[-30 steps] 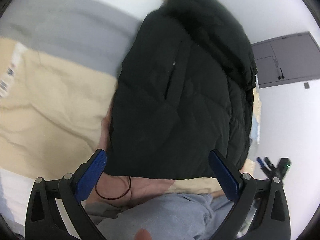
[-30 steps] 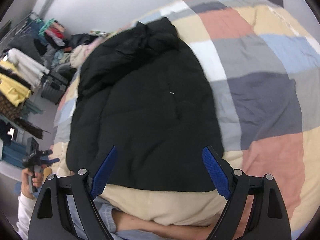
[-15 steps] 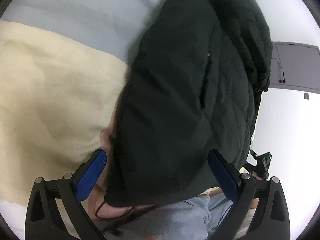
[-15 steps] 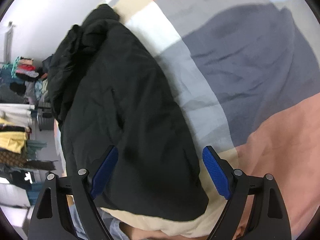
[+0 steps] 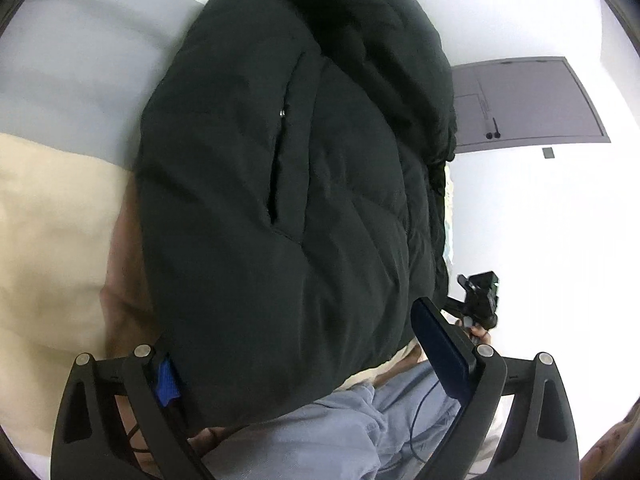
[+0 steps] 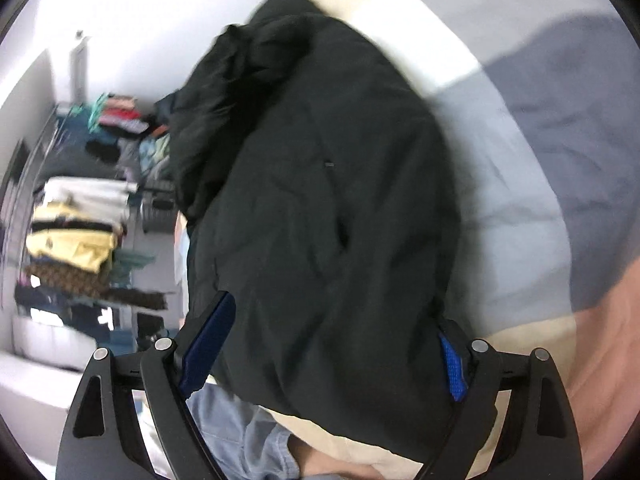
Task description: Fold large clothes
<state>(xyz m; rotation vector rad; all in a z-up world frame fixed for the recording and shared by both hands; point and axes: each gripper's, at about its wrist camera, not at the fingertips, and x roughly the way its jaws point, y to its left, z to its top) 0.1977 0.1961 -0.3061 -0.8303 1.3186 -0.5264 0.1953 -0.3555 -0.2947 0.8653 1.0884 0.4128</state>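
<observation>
Black quilted puffer jacket (image 5: 288,200) lies bunched on patchwork quilt w/ cream, grey, blue & pink squares (image 6: 520,216), hem end toward both cameras, hood/collar end far from them. Left gripper (image 5: 304,356): blue-padded fingers (image 5: 440,344) spread wide, jacket's near hem sitting between them, fabric draped over the left pad; not pinched. Right gripper (image 6: 332,348): fingers apart too, straddling jacket's near edge, fabric covering most of the right pad. Below jacket hem in both views: person's light-blue jeans (image 5: 360,428). Beyond jacket's far side in right wrist view: rack of hanging clothes (image 6: 76,240), blurred. Past the jacket in left wrist view: grey door (image 5: 528,104) on white wall.
</observation>
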